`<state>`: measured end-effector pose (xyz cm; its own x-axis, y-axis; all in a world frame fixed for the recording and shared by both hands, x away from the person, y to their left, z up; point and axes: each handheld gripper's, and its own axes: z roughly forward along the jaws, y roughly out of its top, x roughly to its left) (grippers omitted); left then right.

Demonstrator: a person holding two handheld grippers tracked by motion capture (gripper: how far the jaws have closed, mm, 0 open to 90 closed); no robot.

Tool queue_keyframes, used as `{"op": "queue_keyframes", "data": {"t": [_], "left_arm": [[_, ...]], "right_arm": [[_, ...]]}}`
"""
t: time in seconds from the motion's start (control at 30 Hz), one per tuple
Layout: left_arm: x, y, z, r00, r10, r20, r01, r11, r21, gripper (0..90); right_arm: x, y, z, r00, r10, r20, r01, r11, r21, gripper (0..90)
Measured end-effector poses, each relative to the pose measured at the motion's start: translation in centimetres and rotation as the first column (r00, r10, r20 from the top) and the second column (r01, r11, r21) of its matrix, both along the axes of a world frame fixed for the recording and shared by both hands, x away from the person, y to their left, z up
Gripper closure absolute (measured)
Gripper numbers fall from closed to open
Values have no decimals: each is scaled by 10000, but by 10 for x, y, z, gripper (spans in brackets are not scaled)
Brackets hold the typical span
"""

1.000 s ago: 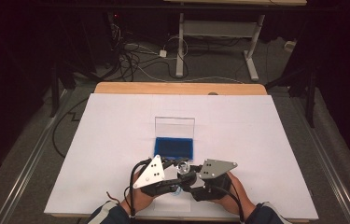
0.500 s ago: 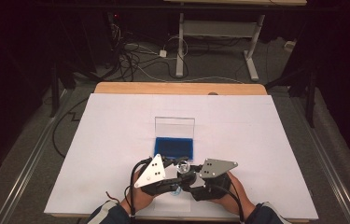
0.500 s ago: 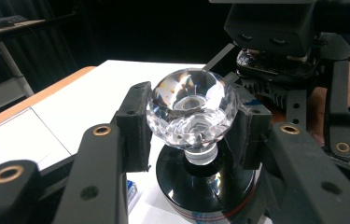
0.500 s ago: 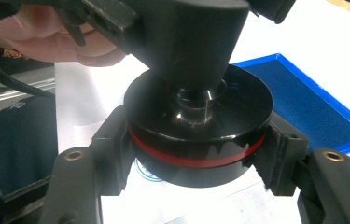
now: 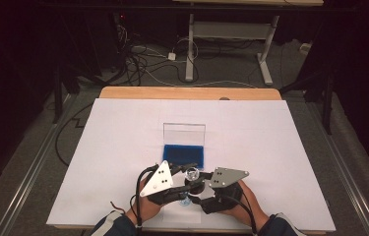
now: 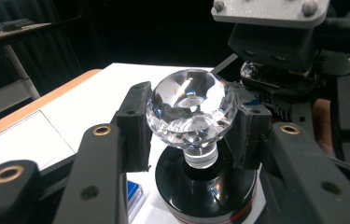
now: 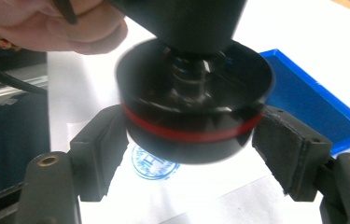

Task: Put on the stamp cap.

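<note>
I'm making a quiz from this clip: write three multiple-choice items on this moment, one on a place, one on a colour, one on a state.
1. Where is the blue ink pad?
A. beyond the grippers
B. at the table's left edge
C. on the floor

2. What colour is the band round the stamp base?
A. green
B. red
C. yellow

3. What does the left gripper do?
A. hangs open, apart
B. lies on the table
C. clamps the crystal knob

Answers: 1 A, the high view shows it farther up the table; 2 B, the right gripper view shows red; 3 C, both pads press the knob.

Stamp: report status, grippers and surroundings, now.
Left gripper shut on crystal knob. Right gripper shut on black stamp base. Base lifted off paper; blue stamp print beneath. Blue ink pad beside, nothing blocking.
</note>
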<state>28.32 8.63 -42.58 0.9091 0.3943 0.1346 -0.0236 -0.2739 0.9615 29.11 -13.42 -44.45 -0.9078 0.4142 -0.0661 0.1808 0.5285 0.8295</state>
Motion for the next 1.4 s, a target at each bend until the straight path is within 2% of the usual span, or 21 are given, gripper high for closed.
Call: {"op": "queue_keyframes", "data": {"t": [0.37,0.53,0.6,0.87,1.07,1.33,1.4], "left_arm": [[1,4,3,9999,103,63,-104,9999,30,543],[1,8,4,9995,305,119,-304,9995,-65,543],[2,10,5,9992,372,138,-371,9993,-81,544],[3,15,8,9987,453,233,-450,9989,-136,544],[3,19,11,9984,494,278,-490,9987,-144,544],[5,27,12,9982,545,252,-540,9984,-193,544],[5,31,12,9978,599,281,-595,9981,-163,544]], "right_arm": [[0,-12,7,9997,-35,257,30,9998,206,252],[-1,-19,11,9988,-150,463,142,9997,190,252],[0,-22,12,9990,-199,410,188,9995,270,251],[-4,-31,16,9973,-224,693,217,9997,102,247],[-6,-44,18,9950,-459,884,449,9989,123,247],[-5,-60,24,9901,-931,1047,891,9951,425,225],[-7,-64,24,9865,-1071,1239,1032,9939,382,219]]}}
